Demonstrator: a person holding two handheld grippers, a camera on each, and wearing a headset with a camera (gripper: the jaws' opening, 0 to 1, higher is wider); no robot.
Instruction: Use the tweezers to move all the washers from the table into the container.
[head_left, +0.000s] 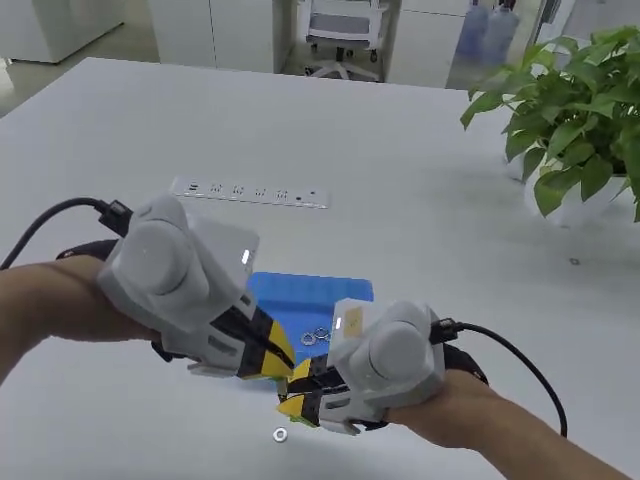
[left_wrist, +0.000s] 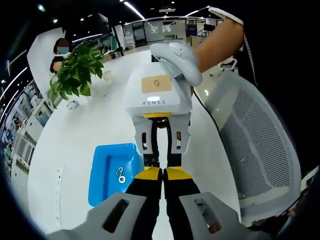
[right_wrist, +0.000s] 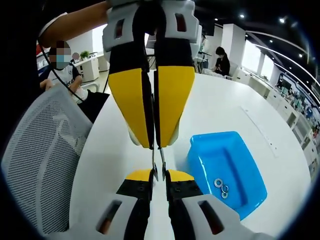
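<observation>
- White, smooth tabletop (head_left: 420, 200) runs under everything, with a flat white power strip (head_left: 250, 193) lying on it and a leafy plant (head_left: 575, 110) in a white pot at its far edge.
- Beside the table stands a grey mesh-backed chair (right_wrist: 40, 150).
- Glossy blue plastic container (right_wrist: 235, 150), a shallow rectangle with rounded corners, sits on the table just beyond the two grippers.
- Three small metal washers (right_wrist: 221, 186) lie together in the container. One more washer (head_left: 280, 434) rests on the bare table near the grippers.
- Left gripper (right_wrist: 152, 142) has broad yellow pads on black jaws, drawn in to a slim slit. The thin steel tweezers (right_wrist: 157, 162) come out of that slit, so it seems to be clamping them.
- Right gripper (right_wrist: 158, 181) meets it head-on, its yellow-and-black jaws narrow on either side of the tweezers' tips. I cannot tell whether they actually press on the tines.
- In the head view both grey, rounded housings are held in the person's hands, jaws tip to tip just in front of the container.
- Lettering on the right gripper's white housing reads roughly "KENSE"; the tan sticker above it carries a scribble too small to read.
</observation>
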